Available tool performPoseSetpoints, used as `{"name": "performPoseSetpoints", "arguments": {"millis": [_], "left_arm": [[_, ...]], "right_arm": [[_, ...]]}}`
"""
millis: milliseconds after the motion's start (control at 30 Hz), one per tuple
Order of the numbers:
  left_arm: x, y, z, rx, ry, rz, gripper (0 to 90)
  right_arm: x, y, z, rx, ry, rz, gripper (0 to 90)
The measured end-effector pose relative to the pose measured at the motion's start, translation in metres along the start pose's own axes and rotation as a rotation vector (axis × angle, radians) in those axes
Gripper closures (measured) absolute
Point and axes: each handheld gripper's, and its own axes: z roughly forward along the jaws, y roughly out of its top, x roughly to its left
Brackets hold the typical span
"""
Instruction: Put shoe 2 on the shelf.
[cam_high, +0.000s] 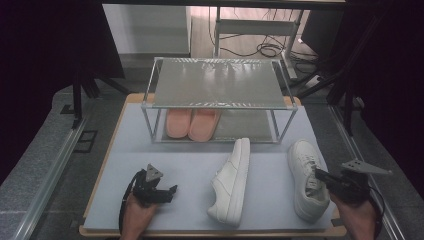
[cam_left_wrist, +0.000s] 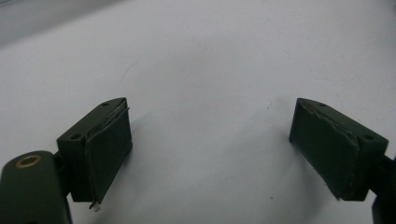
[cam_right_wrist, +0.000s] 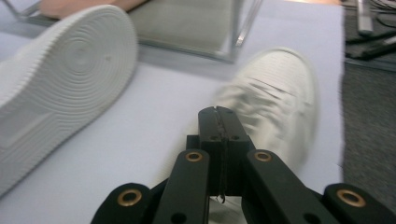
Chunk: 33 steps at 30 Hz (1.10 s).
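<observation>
The landmark is the metal shoe rack (cam_high: 218, 85) at the far side of the tabletop (cam_high: 150, 165). Its lower shelf holds a pair of pink slippers (cam_high: 192, 123) at the left end; the space beside them is bare, seemingly reserved for the white pair.

The upright sneaker (cam_high: 306, 177) stands in front of the rack's right corner, toe toward the rack. The right tongs (cam_high: 324, 176) sit at its collar. In the right gripper view the jaws are pressed together with no gap visible, the sneaker blurred directly beyond them (cam_right_wrist: 275, 102). Whether a thin edge of the collar is pinched between them cannot be told from these views. The placement suggests a grip at the heel opening, which would allow the shoe to be carried toe-first onto the shelf.

The second sneaker (cam_high: 231, 181) lies on its side in front of the rack's middle, sole facing right; it will need righting.

The left tongs (cam_high: 167, 192) rest low in front of the rack's left end, jaws spread wide over bare tabletop, grasping nothing and apparently waiting.
</observation>
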Motion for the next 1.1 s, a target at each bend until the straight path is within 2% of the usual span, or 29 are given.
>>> {"name": "performPoseSetpoints", "arguments": {"millis": [200, 233, 333, 367, 400, 433, 467, 600, 667, 767, 1067, 1100], "left_arm": [[0.0, 0.0, 0.0, 0.0, 0.0, 0.0, 12.9], [0.0, 0.0, 0.0, 0.0, 0.0, 0.0, 13.0], [0.0, 0.0, 0.0, 0.0, 0.0, 0.0, 12.9], [0.0, 0.0, 0.0, 0.0, -0.001, -0.001, 12.9], [0.0, 0.0, 0.0, 0.0, -0.001, -0.001, 12.9], [0.0, 0.0, 0.0, 0.0, -0.001, -0.001, 12.9], [0.0, 0.0, 0.0, 0.0, -0.001, -0.001, 12.9], [0.0, 0.0, 0.0, 0.0, 0.0, 0.0, 12.9], [0.0, 0.0, 0.0, 0.0, 0.0, 0.0, 12.9], [0.0, 0.0, 0.0, 0.0, 0.0, 0.0, 12.9], [0.0, 0.0, 0.0, 0.001, 0.001, 0.0, 13.0], [0.0, 0.0, 0.0, 0.001, 0.001, 0.001, 13.0]], "right_arm": [[0.024, 0.004, 0.014, 0.005, 0.065, -0.031, 90.0], [0.031, 0.004, 0.02, 0.012, 0.086, -0.038, 90.0], [0.038, 0.005, 0.026, 0.02, 0.105, -0.044, 90.0], [0.046, 0.006, 0.031, 0.026, 0.125, -0.056, 90.0], [0.046, 0.006, 0.031, 0.026, 0.125, -0.056, 90.0], [0.054, 0.006, 0.036, 0.036, 0.14, -0.075, 90.0], [0.054, 0.006, 0.036, 0.036, 0.14, -0.075, 90.0], [0.072, 0.009, 0.05, 0.052, 0.173, -0.108, 90.0], [0.074, 0.009, 0.052, 0.053, 0.18, -0.11, 90.0], [0.087, 0.011, 0.062, 0.064, 0.209, -0.125, 90.0], [0.106, 0.015, 0.079, 0.074, 0.259, -0.14, 90.0], [0.111, 0.017, 0.083, 0.076, 0.272, -0.151, 90.0]]}}
